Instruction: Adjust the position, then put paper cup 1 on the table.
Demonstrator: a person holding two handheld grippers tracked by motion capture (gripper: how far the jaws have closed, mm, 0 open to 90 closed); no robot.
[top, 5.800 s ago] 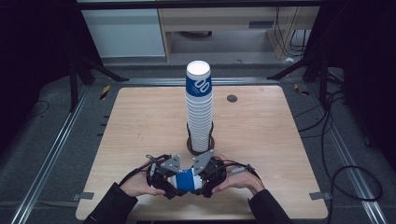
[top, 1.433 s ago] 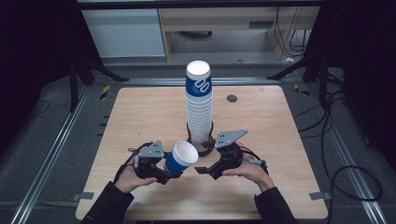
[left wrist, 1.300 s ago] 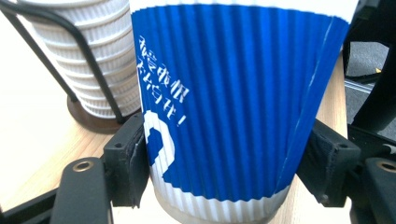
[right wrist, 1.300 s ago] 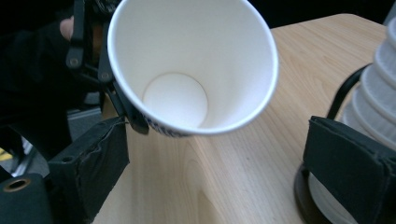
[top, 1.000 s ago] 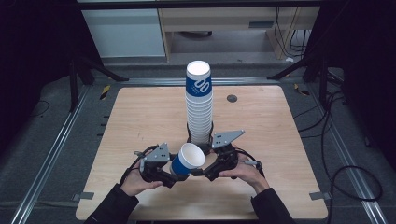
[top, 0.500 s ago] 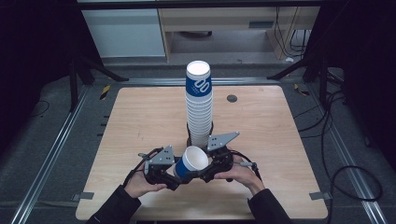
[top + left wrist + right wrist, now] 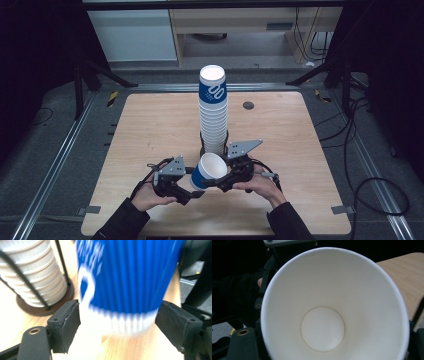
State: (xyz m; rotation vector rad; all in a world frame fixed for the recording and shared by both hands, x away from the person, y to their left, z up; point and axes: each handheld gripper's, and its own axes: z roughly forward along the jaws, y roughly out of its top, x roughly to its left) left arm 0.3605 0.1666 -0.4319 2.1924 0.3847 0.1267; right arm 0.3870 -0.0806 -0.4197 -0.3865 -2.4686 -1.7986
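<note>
Near the table's (image 7: 150,125) front edge, just before the tall cup stack (image 7: 213,112) in its wire holder, a blue paper cup (image 7: 206,171) lies tilted between two hands. The left gripper (image 7: 192,192) grips its base end, while the right gripper (image 7: 212,181) has just been closing its jaws about the cup's open rim and now clamps it.

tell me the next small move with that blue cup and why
Probably the left gripper should let go. The right gripper has just been closing at the rim of the blue cup, whose base sits between the left pads, with the cup stack just behind.
</note>
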